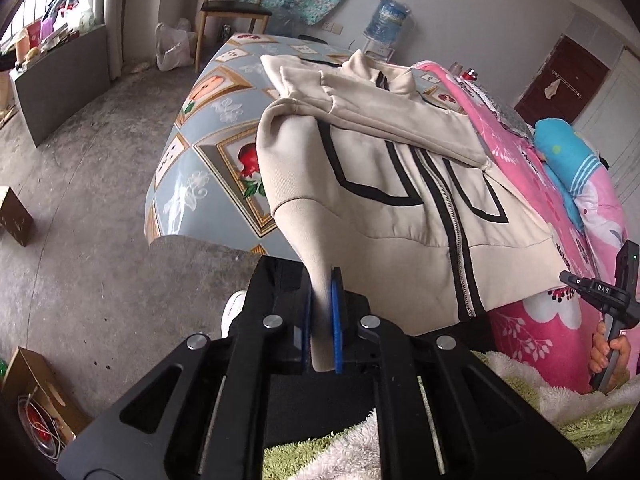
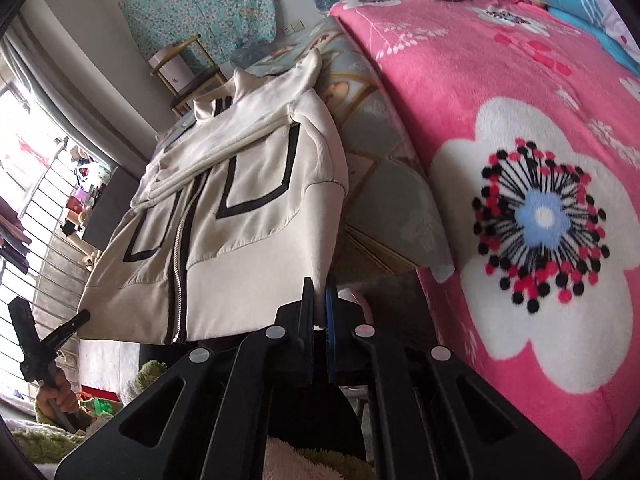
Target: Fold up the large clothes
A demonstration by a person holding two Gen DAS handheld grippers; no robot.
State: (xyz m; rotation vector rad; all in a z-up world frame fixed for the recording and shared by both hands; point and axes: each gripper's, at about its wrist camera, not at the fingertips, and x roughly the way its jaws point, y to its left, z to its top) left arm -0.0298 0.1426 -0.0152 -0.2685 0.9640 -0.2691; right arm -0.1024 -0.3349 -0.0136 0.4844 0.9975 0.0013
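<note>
Cream fleece jacket (image 1: 384,168), black-striped, ribbed hem pinched, seemingly taut.

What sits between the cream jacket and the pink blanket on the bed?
A strip of blue-grey patterned cloth separates the jacket from the blanket; the right wrist view shows it best.

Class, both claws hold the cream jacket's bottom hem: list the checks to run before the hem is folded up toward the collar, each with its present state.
1. Left claw shut on hem corner: ok.
2. Right claw shut on other corner: ok.
3. Cream jacket zipper closed: ok.
4. Sleeves folded across the chest: ok.
5. Hem lifted evenly: cannot tell.
6. Patterned table bare beside the jacket: ok.
</note>
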